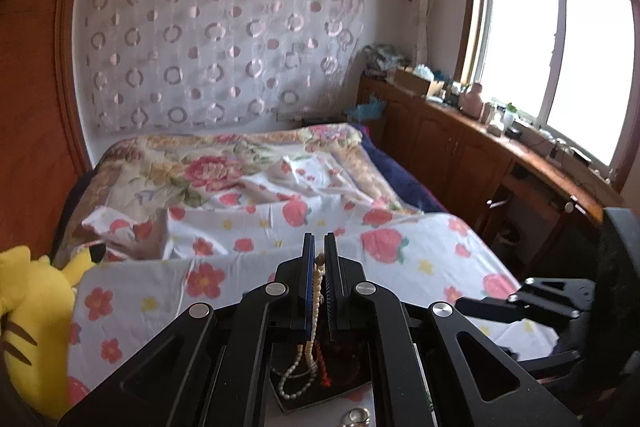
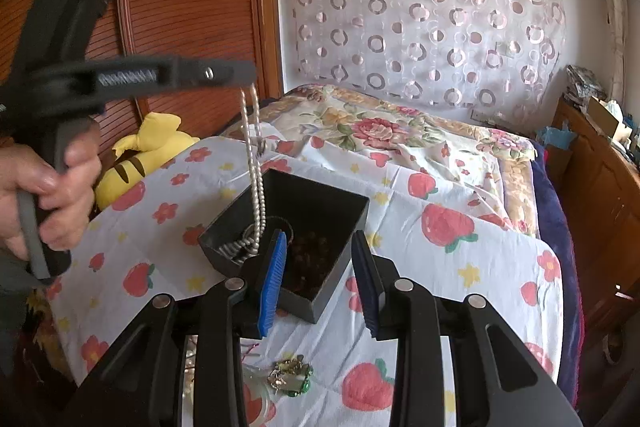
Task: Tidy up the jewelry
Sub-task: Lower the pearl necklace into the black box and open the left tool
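Note:
My left gripper [image 1: 319,247] is shut on a pearl necklace [image 1: 316,291], which hangs from its tips. In the right wrist view the left gripper [image 2: 244,73] holds the necklace [image 2: 256,187] above a black box [image 2: 320,195]. The strand's lower end coils inside the box at its left wall. Dark beads [image 2: 312,255] lie in the box bottom. My right gripper [image 2: 320,247] is open and empty, its fingers [image 2: 274,267] just in front of the box. A green and gold trinket [image 2: 290,377] lies on the sheet below it.
The box stands on a floral bedsheet [image 2: 440,267] over a bed. A yellow plush toy [image 2: 148,151] lies at the left by a wooden wardrobe [image 2: 180,7]. A silver ring [image 1: 358,415] lies near the box. A wooden cabinet [image 1: 460,139] runs under the window at right.

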### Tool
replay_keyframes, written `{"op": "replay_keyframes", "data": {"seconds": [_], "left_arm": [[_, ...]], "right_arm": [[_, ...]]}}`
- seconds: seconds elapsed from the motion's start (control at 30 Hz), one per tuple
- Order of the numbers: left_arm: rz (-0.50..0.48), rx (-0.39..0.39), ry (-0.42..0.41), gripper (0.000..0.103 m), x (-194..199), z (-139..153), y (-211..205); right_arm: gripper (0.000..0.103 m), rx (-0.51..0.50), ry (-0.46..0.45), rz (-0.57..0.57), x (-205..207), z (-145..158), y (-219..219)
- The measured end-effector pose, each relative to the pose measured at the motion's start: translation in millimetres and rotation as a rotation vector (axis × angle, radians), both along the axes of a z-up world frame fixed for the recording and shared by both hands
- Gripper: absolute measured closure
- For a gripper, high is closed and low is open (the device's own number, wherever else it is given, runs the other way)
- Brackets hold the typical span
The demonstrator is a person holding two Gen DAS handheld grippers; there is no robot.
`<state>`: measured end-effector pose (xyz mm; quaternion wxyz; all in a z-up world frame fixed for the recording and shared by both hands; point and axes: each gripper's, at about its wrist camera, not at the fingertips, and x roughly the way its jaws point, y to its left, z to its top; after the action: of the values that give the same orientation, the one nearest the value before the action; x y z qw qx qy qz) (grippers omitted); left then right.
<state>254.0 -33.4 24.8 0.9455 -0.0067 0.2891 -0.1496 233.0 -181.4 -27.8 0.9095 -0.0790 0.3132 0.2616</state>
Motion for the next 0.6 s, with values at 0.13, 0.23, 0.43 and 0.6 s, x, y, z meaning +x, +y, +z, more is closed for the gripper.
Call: {"op": "replay_keyframes", "data": {"seconds": [0.13,0.23,0.43,0.6], "left_arm": [[0.012,0.023,0.017,0.094,-4,-16,2],[0.02,0.043,0.018,0.068,-14,-24,6],[0.02,0.066,0.005,0.048,-46,-41,15],[0.03,0.054,0.005,0.031,-77,-57,28]], "right_arm": [[0.067,0.001,0.013,-0.001,-8,-9,-3],[0.067,0.003,0.023,0.003,-14,-16,-4],[0.067,0.021,0.037,0.017,-32,-25,-5],[0.067,0.036,0.049,0.04,-52,-34,-3]]}}
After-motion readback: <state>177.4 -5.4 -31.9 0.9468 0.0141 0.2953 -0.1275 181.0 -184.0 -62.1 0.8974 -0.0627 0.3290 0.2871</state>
